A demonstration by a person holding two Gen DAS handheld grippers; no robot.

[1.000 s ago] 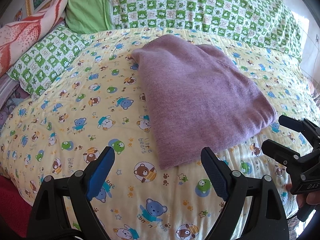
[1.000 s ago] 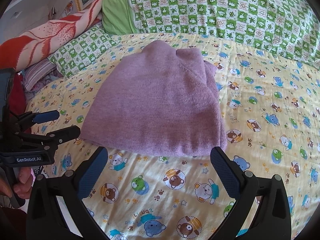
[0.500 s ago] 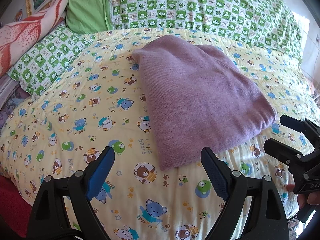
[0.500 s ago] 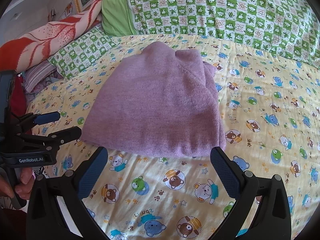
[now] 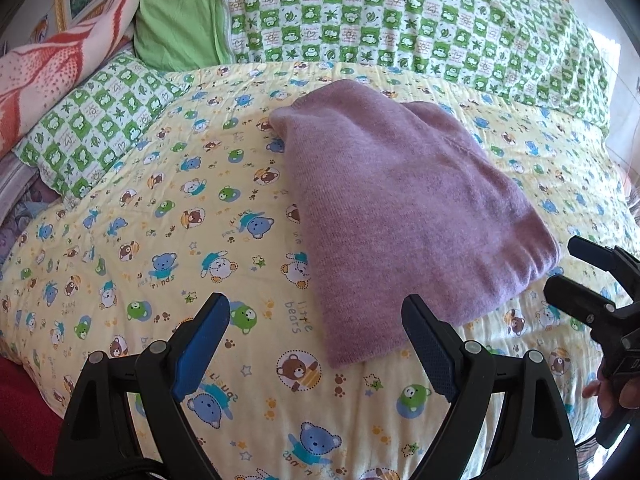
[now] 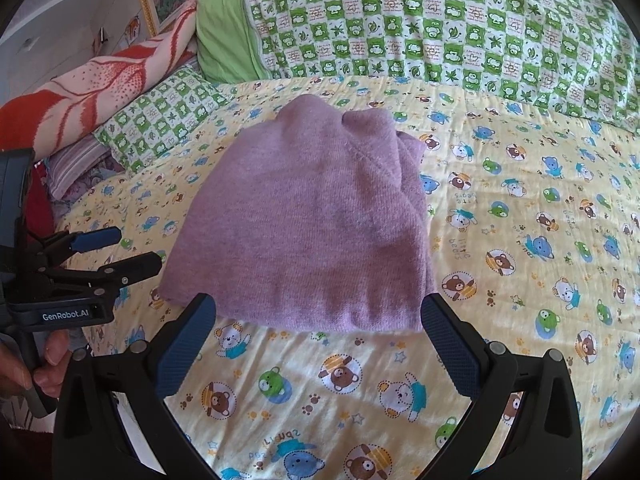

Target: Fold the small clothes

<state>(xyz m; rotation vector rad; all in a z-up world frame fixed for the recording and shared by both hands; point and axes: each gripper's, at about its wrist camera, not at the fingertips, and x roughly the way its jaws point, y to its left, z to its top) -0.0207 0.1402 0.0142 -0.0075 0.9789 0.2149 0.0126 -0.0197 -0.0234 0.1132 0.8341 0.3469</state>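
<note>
A purple knitted garment [image 5: 404, 216] lies folded into a compact rectangle on the yellow bear-print bedsheet [image 5: 160, 240]. In the right wrist view the same purple garment [image 6: 308, 232] fills the middle, its near edge just beyond my fingers. My left gripper [image 5: 316, 312] hovers open over the sheet by the garment's near left corner, holding nothing. My right gripper [image 6: 320, 312] is open too, empty, over the near edge. Each gripper shows in the other's view: the right gripper [image 5: 576, 276] at the right edge, the left gripper [image 6: 128, 252] at the left edge.
Green checked pillows [image 5: 400, 20] line the head of the bed, with a smaller checked pillow [image 5: 92, 120] and a red-and-cream blanket [image 5: 52, 76] at the left. A hand [image 6: 36, 368] grips the left handle. The bed's edge drops off at the near left.
Both grippers have drifted very slightly; the garment lies in the same place and the jaws stay open.
</note>
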